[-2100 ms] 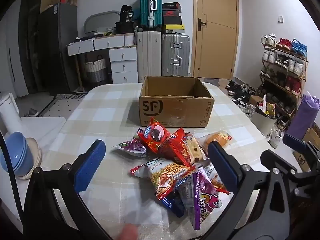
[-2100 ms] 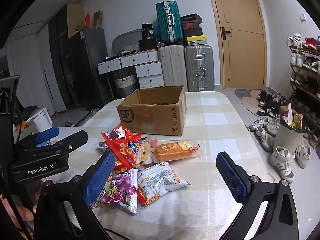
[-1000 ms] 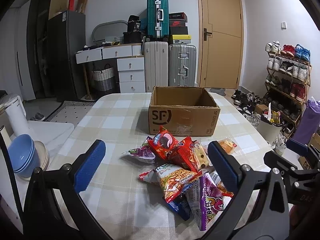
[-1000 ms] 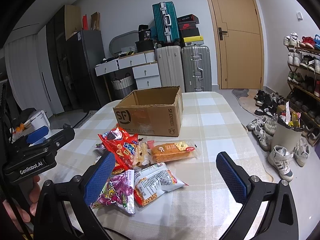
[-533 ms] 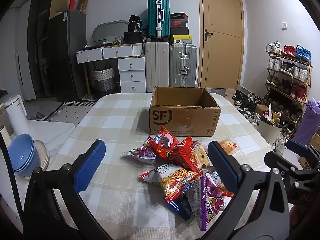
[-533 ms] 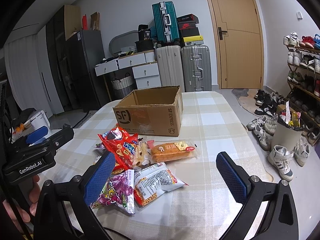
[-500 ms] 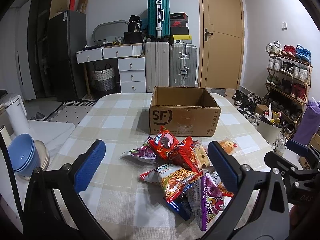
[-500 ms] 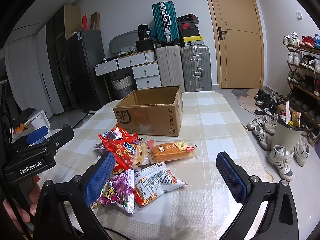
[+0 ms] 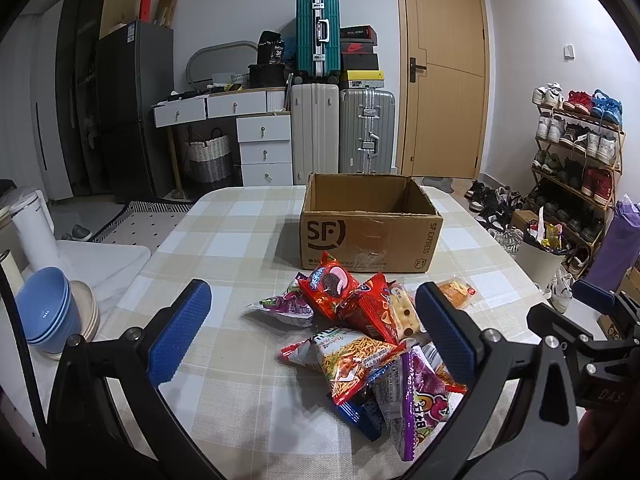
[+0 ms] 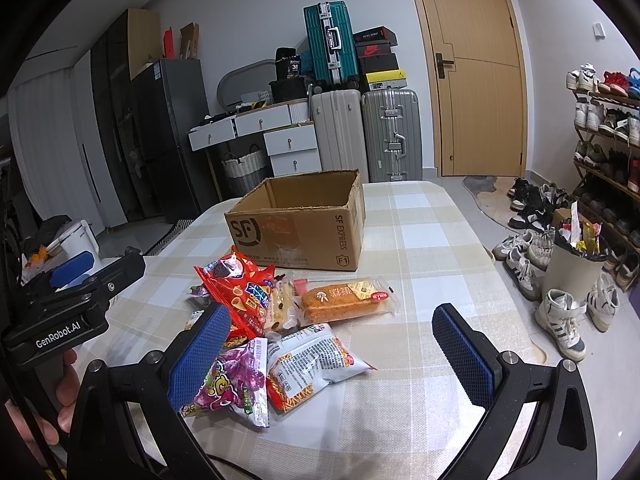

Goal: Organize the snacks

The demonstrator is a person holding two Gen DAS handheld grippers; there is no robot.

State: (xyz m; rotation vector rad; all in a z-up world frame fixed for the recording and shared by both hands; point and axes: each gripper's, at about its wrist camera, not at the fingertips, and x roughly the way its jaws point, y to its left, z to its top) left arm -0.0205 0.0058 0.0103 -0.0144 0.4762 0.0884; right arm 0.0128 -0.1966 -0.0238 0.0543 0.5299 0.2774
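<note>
— What is on the worktop [image 9: 224, 232]?

— A pile of snack bags [image 9: 360, 336] sits on the checked cloth. Just behind the pile is an open cardboard box [image 9: 370, 222] with "SF" on its front. I can see nothing in the part of the box that shows.

— Which snacks can you see?

— A red cookie bag [image 9: 329, 286] is on top, nearest the box. A bag of noodle sticks [image 9: 352, 358] and a purple candy bag [image 9: 424, 396] lie at the near end. A wrapped bread loaf [image 10: 344, 296] lies flat on the right side of the pile.

— And the claws?

— The left claw [image 9: 316, 332] hangs above the near side of the pile, its blue pads far apart — holding nothing. The right claw [image 10: 332, 356] is spread wide too, over the near bags, and it is empty. A hand [image 10: 60, 392] holds the left one's handle.
</note>
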